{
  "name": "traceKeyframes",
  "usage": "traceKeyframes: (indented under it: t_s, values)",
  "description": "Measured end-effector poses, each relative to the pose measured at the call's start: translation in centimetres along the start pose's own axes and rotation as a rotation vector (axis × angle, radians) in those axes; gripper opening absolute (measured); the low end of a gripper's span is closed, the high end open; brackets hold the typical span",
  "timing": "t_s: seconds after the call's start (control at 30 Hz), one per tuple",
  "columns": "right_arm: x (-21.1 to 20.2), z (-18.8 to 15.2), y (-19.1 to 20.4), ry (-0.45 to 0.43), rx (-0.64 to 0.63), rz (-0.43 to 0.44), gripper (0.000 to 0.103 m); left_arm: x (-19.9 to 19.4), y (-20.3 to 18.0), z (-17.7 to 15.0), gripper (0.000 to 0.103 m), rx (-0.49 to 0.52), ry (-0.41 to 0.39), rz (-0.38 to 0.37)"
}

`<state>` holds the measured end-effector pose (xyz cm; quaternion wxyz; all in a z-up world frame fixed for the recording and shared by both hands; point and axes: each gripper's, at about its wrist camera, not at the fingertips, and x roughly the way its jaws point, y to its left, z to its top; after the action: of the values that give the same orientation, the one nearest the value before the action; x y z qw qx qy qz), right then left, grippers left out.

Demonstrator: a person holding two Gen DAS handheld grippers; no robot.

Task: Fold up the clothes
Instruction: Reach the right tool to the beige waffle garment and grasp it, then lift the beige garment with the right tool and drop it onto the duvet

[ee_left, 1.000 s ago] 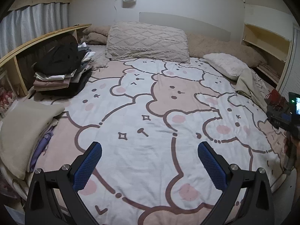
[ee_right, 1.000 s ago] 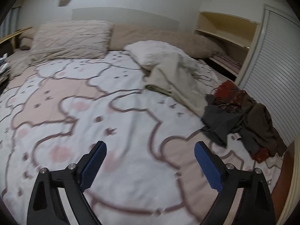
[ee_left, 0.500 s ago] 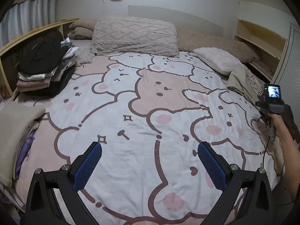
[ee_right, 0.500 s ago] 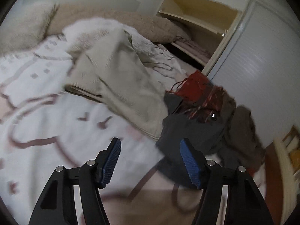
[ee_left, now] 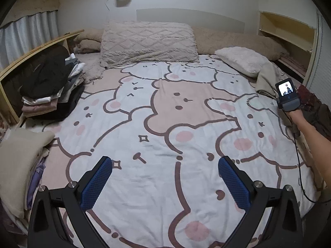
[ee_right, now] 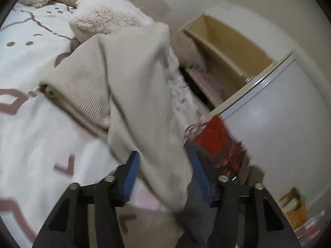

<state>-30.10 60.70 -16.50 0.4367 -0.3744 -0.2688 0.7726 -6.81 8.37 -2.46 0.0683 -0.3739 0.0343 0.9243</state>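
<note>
Bear-print bedding (ee_left: 165, 111) covers the wide bed, with a stack of folded clothes (ee_left: 47, 91) against the left shelf and more folded pieces (ee_left: 18, 165) at the near left edge. Over the last second the right gripper (ee_right: 163, 177) has swung away from the open middle of the bed to the heap at its right side, and its fingers, spread wide a second ago, have narrowed around the lower edge of a beige ribbed sweater (ee_right: 132, 78); the cloth sits between the blue pads (ee_right: 132, 171), though blur leaves it unclear whether they already pinch it. A red garment (ee_right: 219, 142) and a grey one (ee_right: 196, 206) lie just beside and partly under that sweater. The left gripper (ee_left: 165, 184) hangs over the middle of the bedding with its fingers spread and nothing between them. This reads as the pick-up of the next garment: the sweater will likely be dragged onto the open bedding, where the left gripper waits to help spread it for folding.
</note>
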Motion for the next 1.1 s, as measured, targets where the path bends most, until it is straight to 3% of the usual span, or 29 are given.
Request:
traceKeyframes:
  t_s: [0.13,0.43,0.67,0.73,0.8,0.97,1.1]
  values:
    - [0.4,1.2,1.3,-0.028,-0.044,-0.049,0.044,0.0,0.5,0.0,0.103,-0.020,0.007,0.017]
    - [-1.0,1.6,2.5,-0.075,-0.039,0.064,0.044,0.2,0.6,-0.4,0.103,-0.008,0.010,0.045]
    - [3.1,2.8,3.4,0.021,-0.047,0.101,0.044,-0.2,0.4,-0.2,0.103,0.029,0.001,0.071]
    - [4.0,3.3,2.7,0.045,-0.002,0.161,0.036,-0.3,0.5,-0.2,0.103,0.031,0.002,0.072]
    - [4.0,3.6,1.8,0.055,0.049,0.195,0.007,-0.4,0.6,-0.1,0.103,0.029,0.005,0.070]
    - [2.6,4.9,-4.7,0.003,0.302,0.323,0.005,-0.6,0.6,-0.2,0.103,0.030,0.004,0.050]
    - [-1.3,7.3,-10.9,-0.152,0.374,0.280,0.005,-1.2,0.9,-0.5,0.103,0.014,-0.004,0.024]
